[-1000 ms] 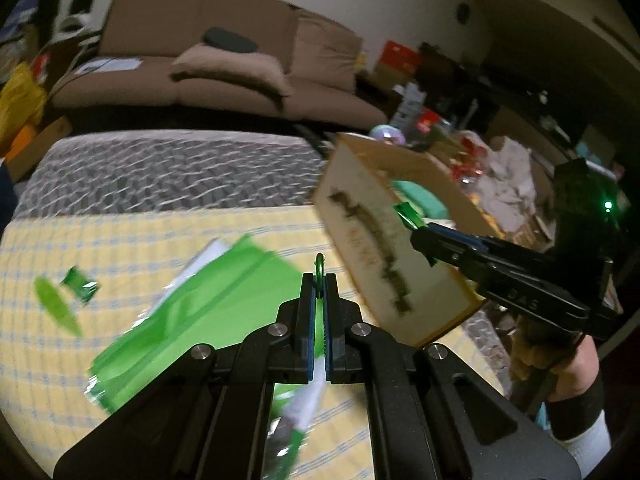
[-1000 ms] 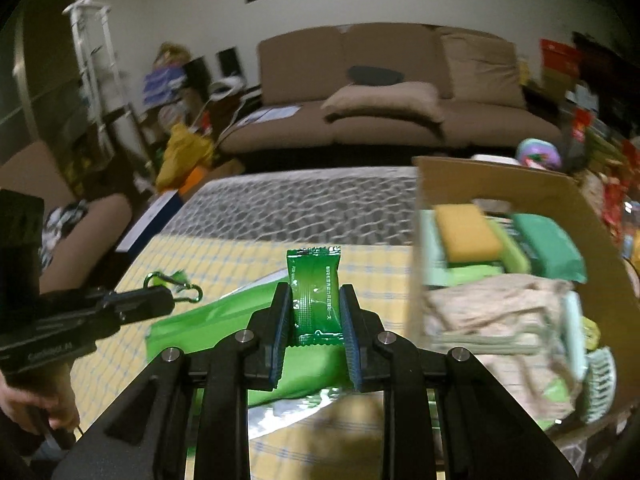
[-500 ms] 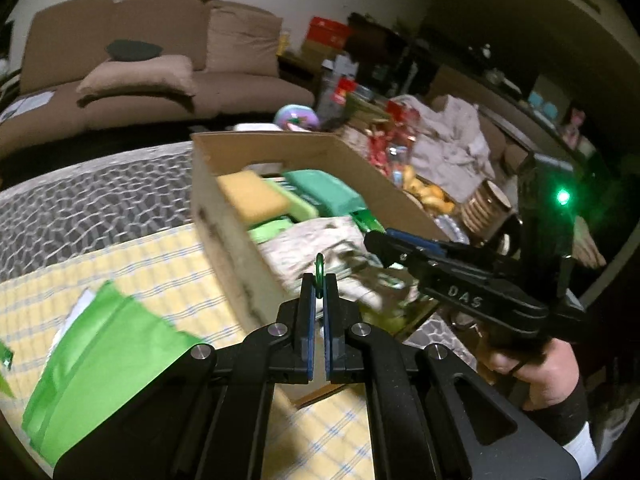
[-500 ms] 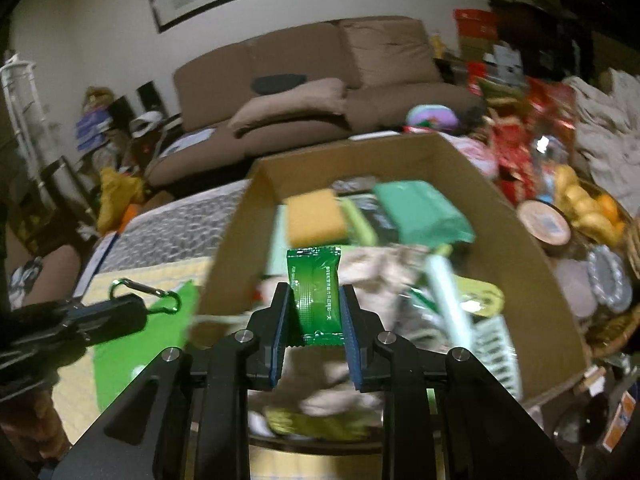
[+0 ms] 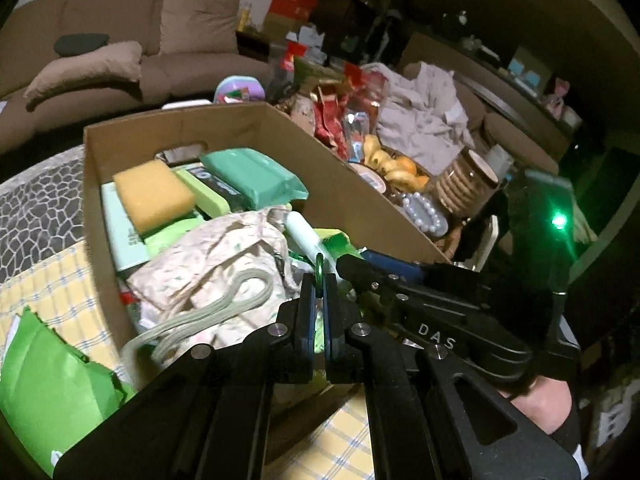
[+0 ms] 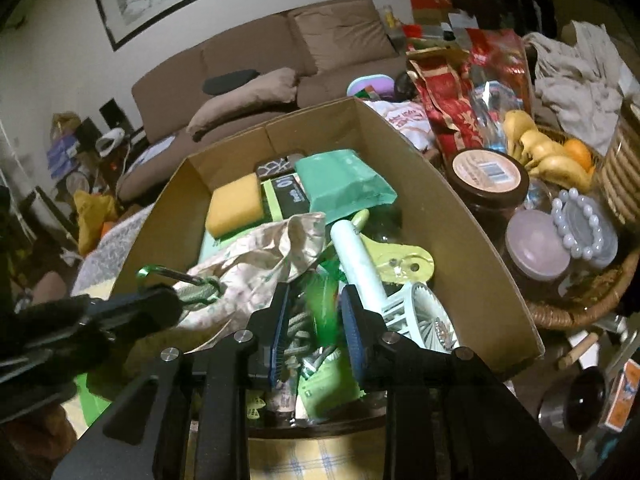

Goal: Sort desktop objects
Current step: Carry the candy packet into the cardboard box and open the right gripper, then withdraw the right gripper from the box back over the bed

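A cardboard box (image 5: pixel 96 208) (image 6: pixel 472 240) holds a yellow sponge (image 6: pixel 236 204), a green pack (image 6: pixel 344 184), a floral cloth bag (image 5: pixel 216 264) and other items. My left gripper (image 5: pixel 319 280) is shut on a green carabiner (image 6: pixel 160 272) and hangs over the box's near edge. My right gripper (image 6: pixel 314 312) is open over the box. A blurred green candy packet (image 6: pixel 326 312) is between its fingers, loose and dropping.
A green plastic bag (image 5: pixel 52 384) lies on the yellow checked tablecloth (image 5: pixel 48 280) left of the box. A wicker basket (image 6: pixel 580 304) with jars, beads and bananas stands right of the box. A brown sofa is behind.
Both grippers have moved right from the tablecloth to above the box. My right gripper has opened and let go of the green candy packet. The left stays shut on the carabiner.
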